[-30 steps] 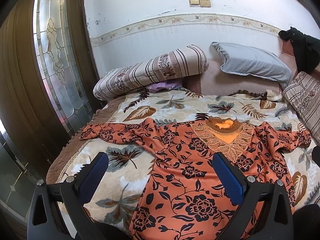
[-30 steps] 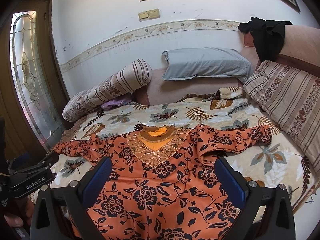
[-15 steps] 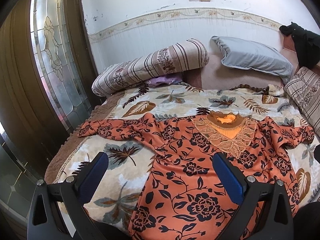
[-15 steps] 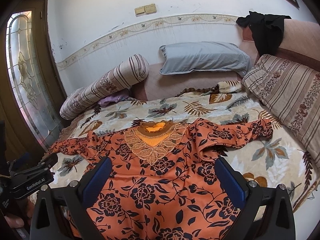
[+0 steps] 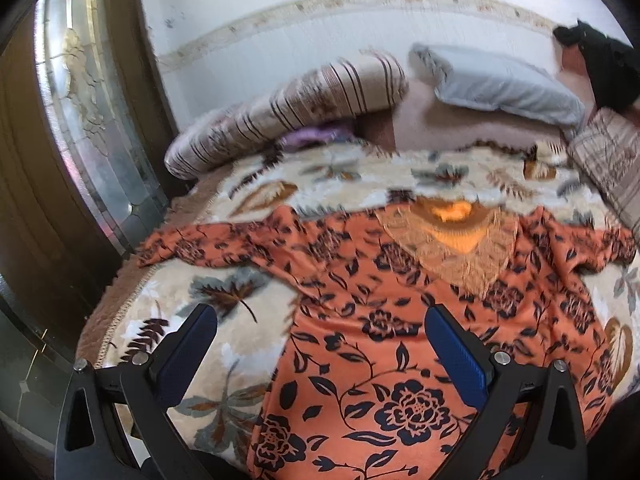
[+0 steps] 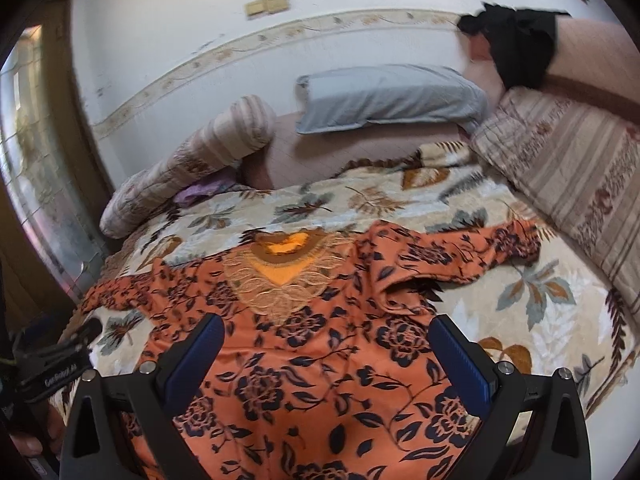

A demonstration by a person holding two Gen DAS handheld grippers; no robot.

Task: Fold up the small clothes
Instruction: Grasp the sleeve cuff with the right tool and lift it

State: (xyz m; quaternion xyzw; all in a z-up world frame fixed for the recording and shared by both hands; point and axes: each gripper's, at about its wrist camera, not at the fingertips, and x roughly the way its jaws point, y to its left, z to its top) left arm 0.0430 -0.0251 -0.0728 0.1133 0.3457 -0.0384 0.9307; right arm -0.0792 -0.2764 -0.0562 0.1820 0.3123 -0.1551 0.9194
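Bed (image 5: 256, 344) fills both views, covered by a cream leaf-print blanket (image 6: 520, 292). White wall (image 6: 200, 20) with a patterned border strip behind it; glass door (image 5: 88, 120) at the left side.

Orange floral dress (image 5: 400, 340) lies flat on the blanket, face up, neckline (image 6: 286, 258) toward the pillows, hem toward the cameras. One sleeve (image 5: 208, 240) spread out to the left edge of the bed, the other sleeve (image 6: 460, 252) out to the right, a bit rumpled, with a fold under its armpit.

At the bed head: striped bolster (image 5: 288, 108) on the left, grey pillow (image 5: 504, 84) centre, striped cushion (image 6: 568, 168) along the right side. Purple cloth (image 5: 316, 136) tucked under the bolster. Black garment (image 6: 516, 44) draped over the headboard corner.

Left gripper (image 5: 320, 340): jaws spread wide, nothing between them, hovering over the dress's left edge, where fabric meets blanket. Right gripper (image 6: 326, 346): also wide apart, empty, over the dress chest just below the lace. Neither touches fabric. Both frames motion-blurred.
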